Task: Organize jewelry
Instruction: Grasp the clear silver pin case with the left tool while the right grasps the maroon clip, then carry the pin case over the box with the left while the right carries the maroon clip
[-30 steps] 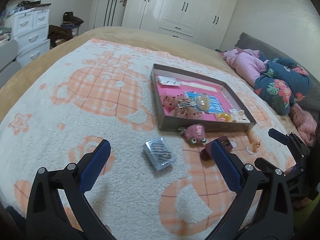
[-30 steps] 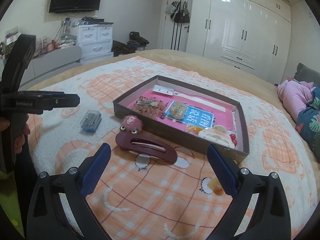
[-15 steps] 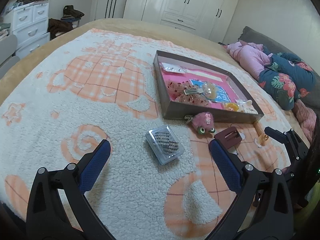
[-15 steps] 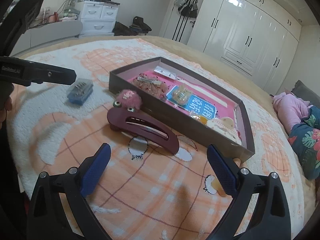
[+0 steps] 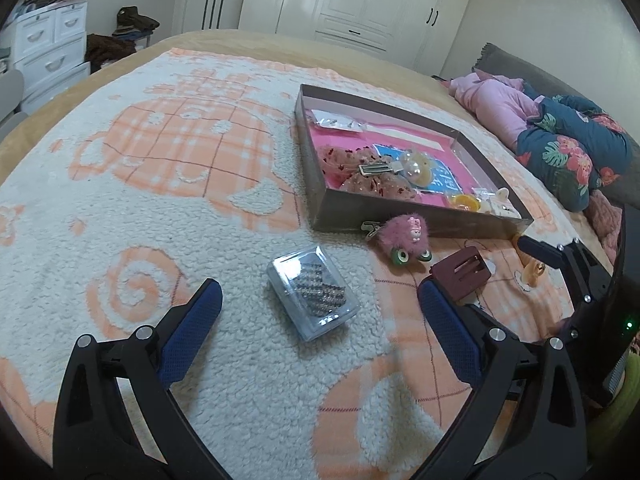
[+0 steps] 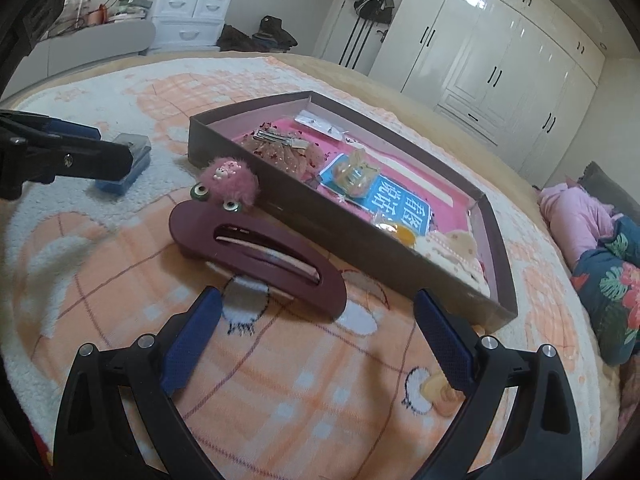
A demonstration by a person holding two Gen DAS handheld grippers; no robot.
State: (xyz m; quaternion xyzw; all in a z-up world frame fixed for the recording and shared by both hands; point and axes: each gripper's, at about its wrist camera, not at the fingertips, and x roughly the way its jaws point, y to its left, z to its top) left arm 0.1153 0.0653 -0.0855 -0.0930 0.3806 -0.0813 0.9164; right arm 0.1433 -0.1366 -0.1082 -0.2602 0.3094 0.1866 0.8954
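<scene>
Left gripper, jaws wide and empty, above a clear case of pins on the blanket. Right gripper, likewise wide and empty, before a maroon hair clip. Beyond: pink fuzzy clip touching the tray wall.

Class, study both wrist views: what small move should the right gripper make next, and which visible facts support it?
Probably ease the right gripper forward and down to straddle the maroon hair clip. Its jaws are open and empty, and the clip lies on the blanket just ahead, outside the tray.
</scene>
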